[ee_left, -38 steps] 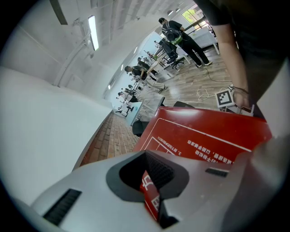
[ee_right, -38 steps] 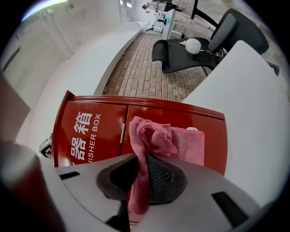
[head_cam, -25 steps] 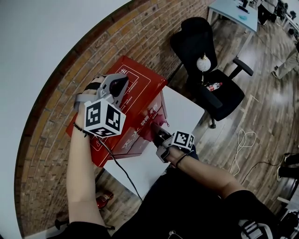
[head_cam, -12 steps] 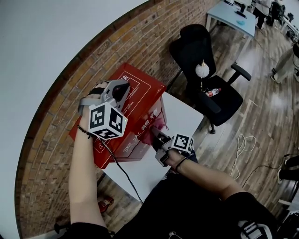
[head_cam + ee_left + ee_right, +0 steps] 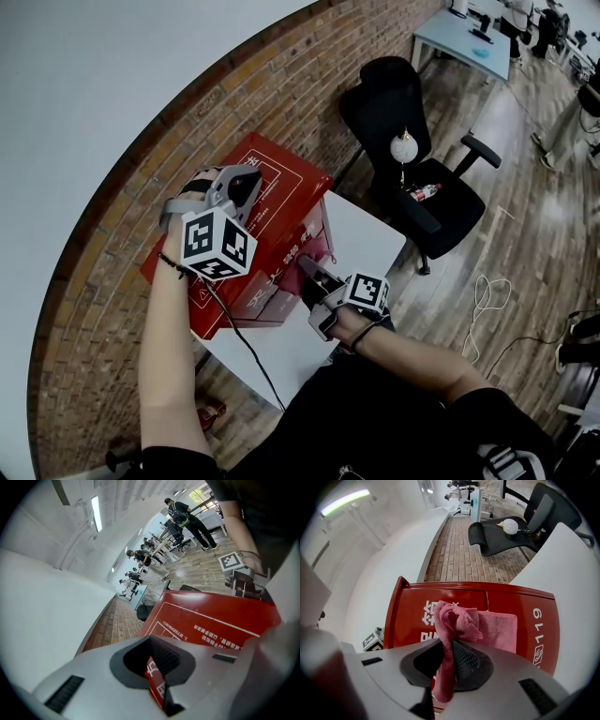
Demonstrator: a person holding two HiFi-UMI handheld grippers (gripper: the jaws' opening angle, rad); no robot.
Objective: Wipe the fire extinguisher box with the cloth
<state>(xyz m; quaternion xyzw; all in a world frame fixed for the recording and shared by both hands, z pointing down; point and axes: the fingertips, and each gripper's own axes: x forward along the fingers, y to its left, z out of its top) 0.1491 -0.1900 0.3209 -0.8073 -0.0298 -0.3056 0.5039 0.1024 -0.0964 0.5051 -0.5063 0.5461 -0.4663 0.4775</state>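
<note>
Right tool [image 5: 443, 667] is clamped on the pink cloth [image 5: 480, 625]. A bunched fold is pinched between its jaws, and the free part lies spread against the red front of the fire extinguisher box [image 5: 515, 604]. The box stands at the far left corner of the white worktop [image 5: 370, 230], its back to the brick wall [image 5: 187, 141] and its long axis running along that wall. Its printed front panels face the person.

From the head view, the cloth sits directly ahead of the right tool, high on the front face near the box's right end. Most of that face stretches away to the left and down, so the next stroke probably has to travel along the box's length rather than push further in. The right forearm reaches in low from the near edge, with the tool pointing roughly level at the panel.

Above, the left tool [image 5: 246, 183] has its jaws together and holds nothing. It slants down onto the lid and appears to rest there, likely steadying the box, with the left arm stretched out along the wall side.
</note>
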